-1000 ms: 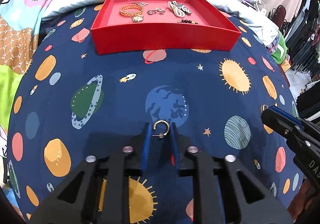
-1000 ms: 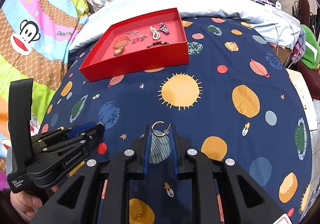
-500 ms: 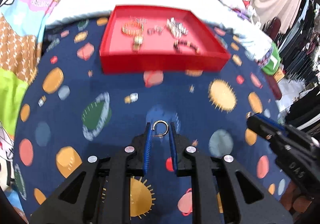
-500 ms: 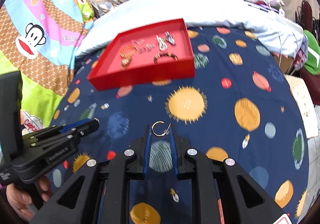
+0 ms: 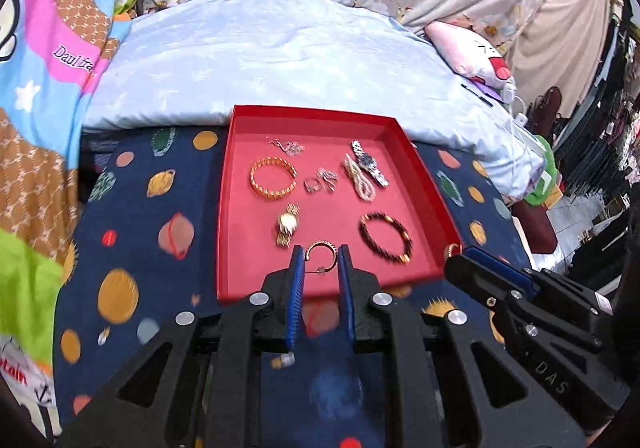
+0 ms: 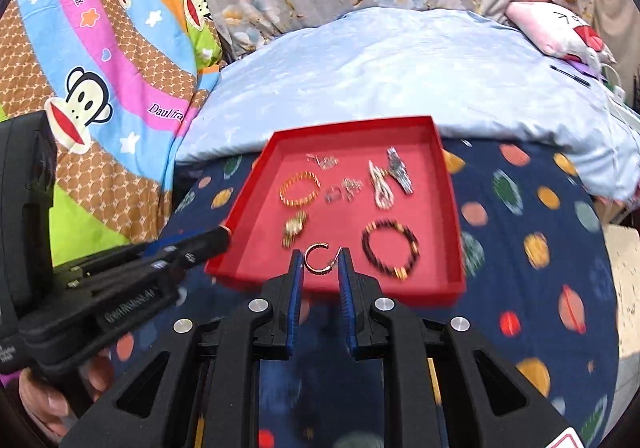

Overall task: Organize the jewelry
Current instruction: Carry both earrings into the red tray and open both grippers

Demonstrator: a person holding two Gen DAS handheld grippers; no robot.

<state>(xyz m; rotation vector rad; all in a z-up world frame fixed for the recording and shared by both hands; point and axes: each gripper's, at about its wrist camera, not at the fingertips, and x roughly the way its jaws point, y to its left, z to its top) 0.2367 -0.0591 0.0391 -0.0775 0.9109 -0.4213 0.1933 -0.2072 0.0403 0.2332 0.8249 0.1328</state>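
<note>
A red tray (image 5: 240,184) (image 6: 452,216) lies on the space-print blanket and holds several pieces of jewelry: a gold bangle (image 5: 273,178), a dark bead bracelet (image 5: 385,237) (image 6: 390,248), a watch (image 5: 368,162) and small pieces. My left gripper (image 5: 321,254) is shut on a gold hoop earring (image 5: 321,250), held above the tray's near edge. My right gripper (image 6: 320,258) is shut on a matching hoop earring (image 6: 317,258), also above the tray's near edge. Each gripper shows in the other's view, the right (image 5: 472,266) and the left (image 6: 216,238).
A pale blue quilt (image 5: 280,60) lies behind the tray, with a colourful monkey-print cover (image 6: 92,80) to the left. A pink pillow (image 6: 560,28) sits at the back right. Clothes racks (image 5: 600,168) stand past the bed's right edge.
Both grippers have moved forward with their earrings, from over the blanket to above the tray's near edge. The tray now looks much closer and the views tilt up.
</note>
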